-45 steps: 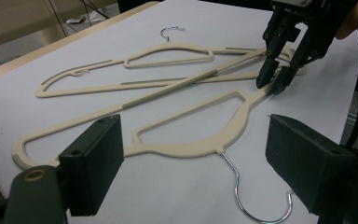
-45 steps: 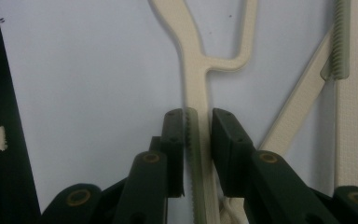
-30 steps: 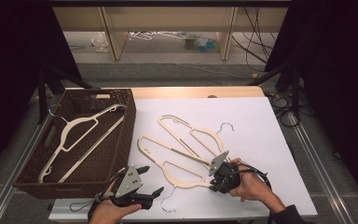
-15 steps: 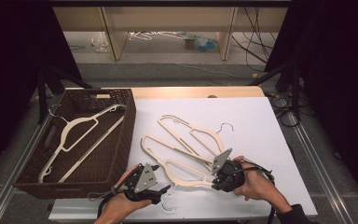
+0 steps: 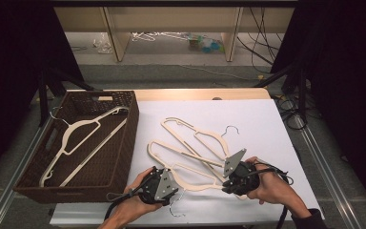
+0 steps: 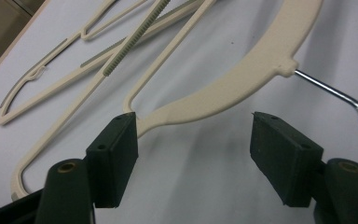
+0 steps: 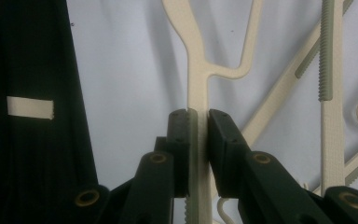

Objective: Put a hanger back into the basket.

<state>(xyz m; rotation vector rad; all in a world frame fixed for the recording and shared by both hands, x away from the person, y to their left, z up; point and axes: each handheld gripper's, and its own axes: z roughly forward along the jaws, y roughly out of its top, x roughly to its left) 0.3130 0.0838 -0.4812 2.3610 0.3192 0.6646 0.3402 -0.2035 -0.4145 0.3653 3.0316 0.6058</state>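
Observation:
Two cream plastic hangers lie crossed on the white table top. In the right gripper view, my right gripper [image 7: 198,114] is shut on a straight arm of the near hanger [image 7: 196,70]. My left gripper [image 6: 193,126] is open, its jaws standing either side of this hanger's curved shoulder [image 6: 242,79], just short of the metal hook [image 6: 335,93]. From above, the left gripper [image 5: 169,183] and right gripper [image 5: 228,179] sit at opposite ends of the near hanger [image 5: 195,172]. The far hanger [image 5: 195,136] lies beyond it.
A dark wicker basket [image 5: 129,133] stands at the table's left with one cream hanger [image 5: 81,129] lying inside. White table surface [image 5: 267,124] stretches to the right and back. Shelving and cables lie on the floor beyond the table.
My left gripper has slid right along the front edge up to the near hanger's hook end. The right gripper has kept its hold, shifting only slightly.

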